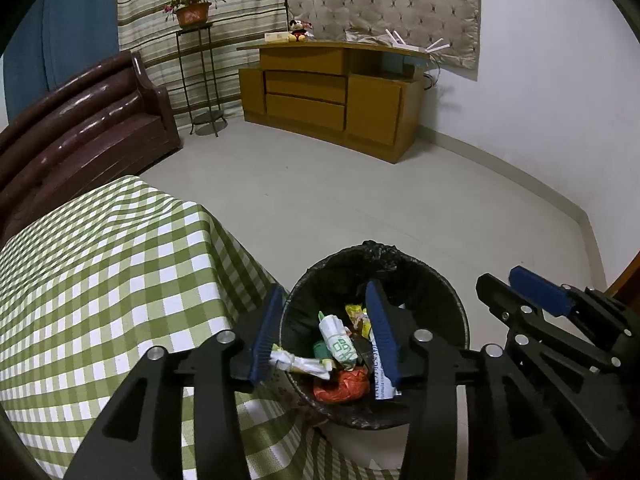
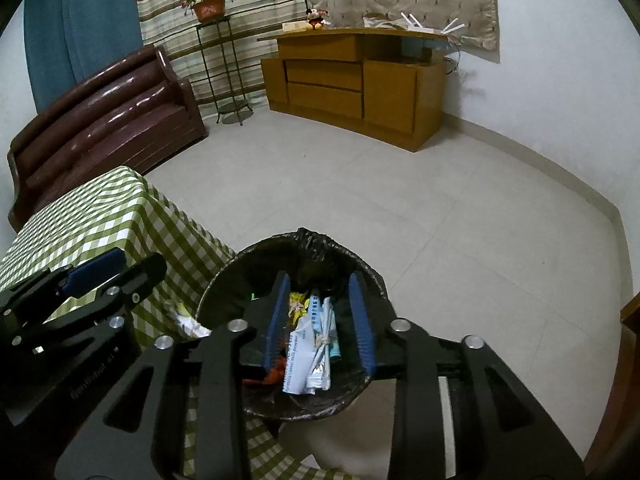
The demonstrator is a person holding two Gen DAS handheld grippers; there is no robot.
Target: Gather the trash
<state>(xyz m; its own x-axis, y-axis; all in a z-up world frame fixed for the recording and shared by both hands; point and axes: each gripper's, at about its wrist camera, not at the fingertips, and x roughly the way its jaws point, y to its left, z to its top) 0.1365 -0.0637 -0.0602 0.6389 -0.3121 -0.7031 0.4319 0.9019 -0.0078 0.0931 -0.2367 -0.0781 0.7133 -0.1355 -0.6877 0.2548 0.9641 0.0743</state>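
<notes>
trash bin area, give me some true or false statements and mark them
1. The trash bin is lined with a black bag. True.
2. The bin is empty. False: wrappers and an orange wrapper lie inside.
3. The tablecloth is green and white checked. True.
4. The left gripper is clamped shut. False: its fingers stand apart above the bin.
5. The potted plant sits on the floor. False: it is on a tall metal stand.

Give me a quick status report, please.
Left gripper and right gripper open over black-lined round bin. Crumpled wrappers inside. Nothing obstructing.
</notes>
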